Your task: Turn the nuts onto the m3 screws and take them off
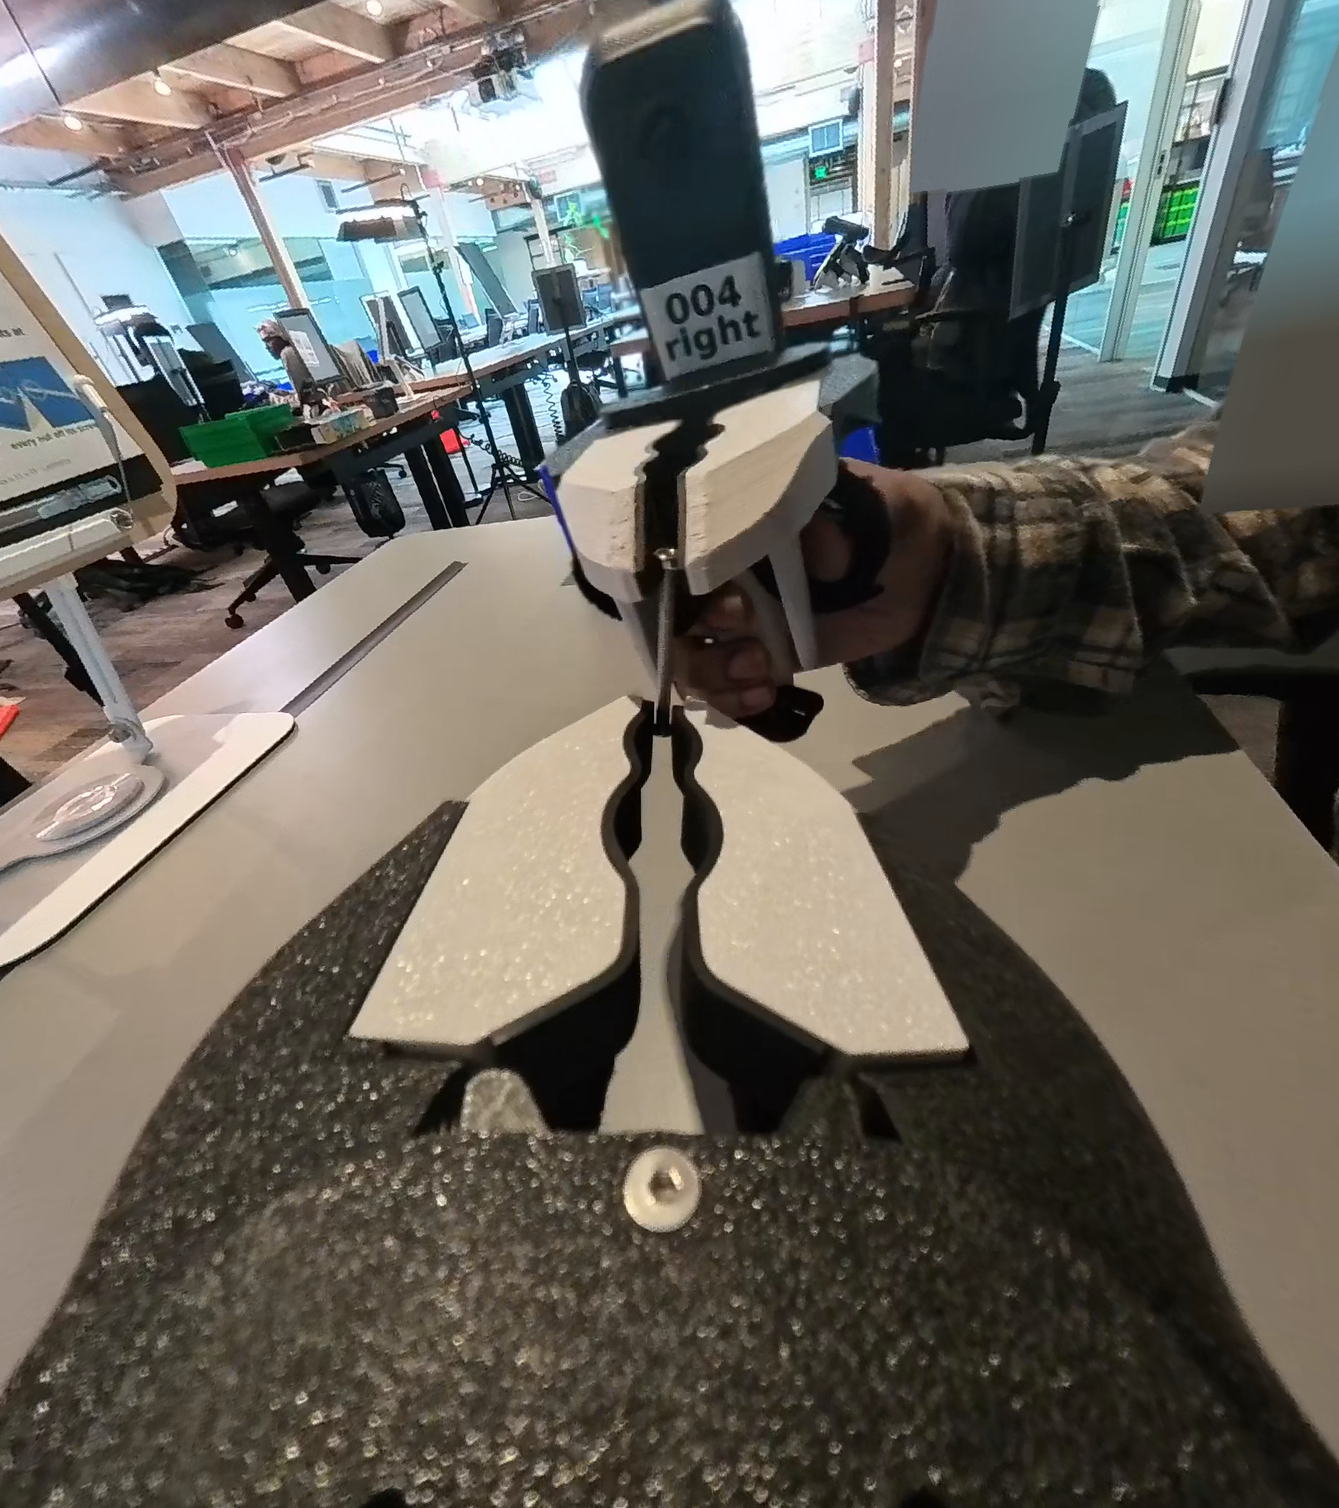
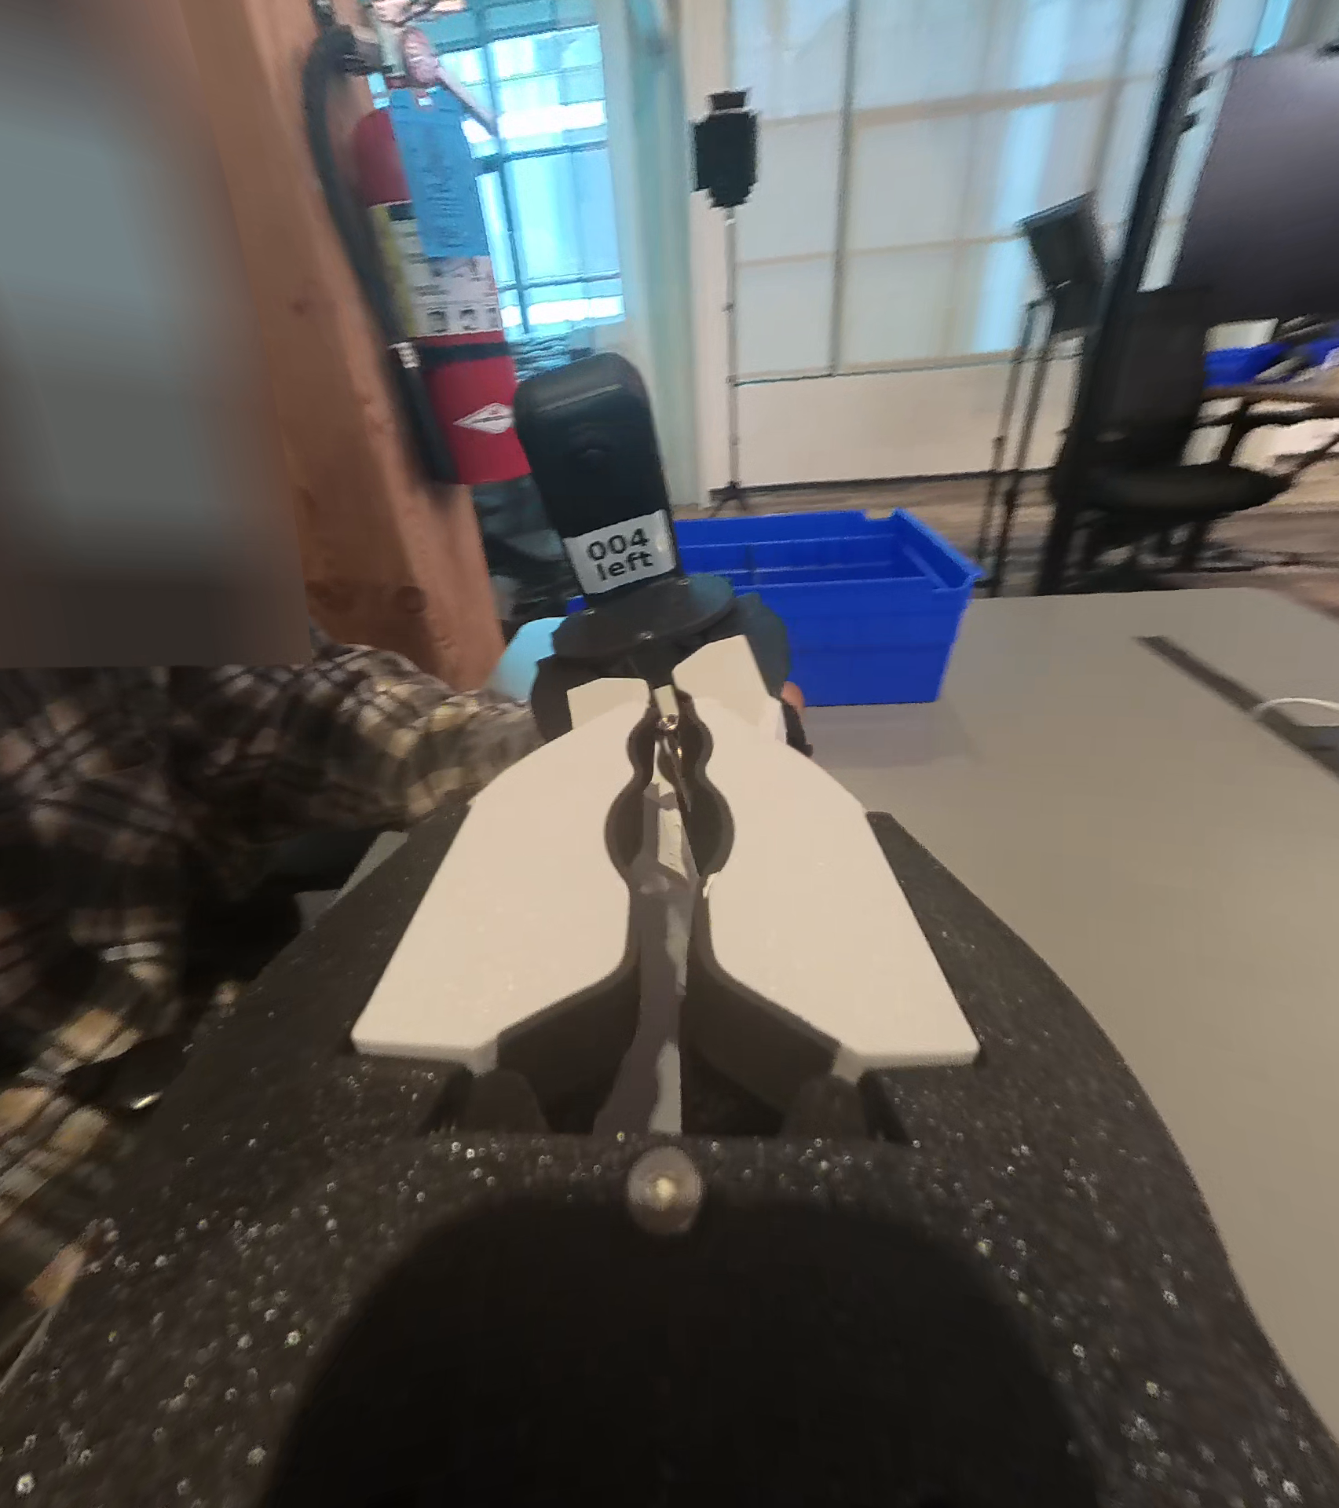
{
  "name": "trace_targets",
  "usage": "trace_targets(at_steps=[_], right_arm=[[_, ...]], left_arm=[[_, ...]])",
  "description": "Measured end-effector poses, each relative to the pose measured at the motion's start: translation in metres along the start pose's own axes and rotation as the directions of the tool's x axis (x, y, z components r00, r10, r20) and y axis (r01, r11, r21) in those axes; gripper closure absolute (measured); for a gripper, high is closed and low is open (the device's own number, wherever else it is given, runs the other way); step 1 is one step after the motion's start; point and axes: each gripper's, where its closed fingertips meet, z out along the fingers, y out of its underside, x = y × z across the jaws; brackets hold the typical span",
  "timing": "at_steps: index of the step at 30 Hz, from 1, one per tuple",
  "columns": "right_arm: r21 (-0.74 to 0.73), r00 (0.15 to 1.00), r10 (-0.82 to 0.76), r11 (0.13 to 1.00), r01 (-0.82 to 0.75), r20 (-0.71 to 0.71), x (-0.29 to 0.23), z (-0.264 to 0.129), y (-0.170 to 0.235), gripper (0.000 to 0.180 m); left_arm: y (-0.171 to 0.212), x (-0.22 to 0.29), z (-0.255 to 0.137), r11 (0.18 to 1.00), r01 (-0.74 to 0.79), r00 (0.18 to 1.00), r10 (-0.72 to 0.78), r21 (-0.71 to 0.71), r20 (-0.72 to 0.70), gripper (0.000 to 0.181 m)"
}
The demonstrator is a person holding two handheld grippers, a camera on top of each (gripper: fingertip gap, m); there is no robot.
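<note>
Screw [image 1: 664, 632] spans my two facing tips above the counter [image 1: 1057, 938], long axis along both: head clamped in the right hand-held gripper [image 1: 670, 548], far end pinched by the left hand-held gripper [image 1: 659, 722]; nut not discernible.

The right hand-held gripper [image 2: 662, 722] meets the left hand-held gripper [image 2: 664, 706] tip to tip, a thin screw [image 2: 678, 763] between them, above the grey bench [image 2: 1098, 816].

Screw [image 1: 664, 632] spans between both tools, above table [image 1: 1057, 938].
</note>
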Motion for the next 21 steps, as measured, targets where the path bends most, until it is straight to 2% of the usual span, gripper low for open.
trace_targets(at_steps=[9, 21], right_arm=[[0.071, 0.995, -0.003, 0.997, 0.01, -0.101, 0.006, -0.0005, -0.002, 0.174], [0.116, 0.992, 0.002, 0.993, 0.012, -0.128, 0.0063, -0.0002, -0.0064, 0.174]], left_arm=[[0.0, -0.0017, -0.0004, 1.0, 0.016, 1.0, -0.016, 0.001, 0.006, 0.177], [0.0001, -0.0029, -0.001, 1.0, 0.021, 1.0, -0.021, 0.001, 0.009, 0.177]])
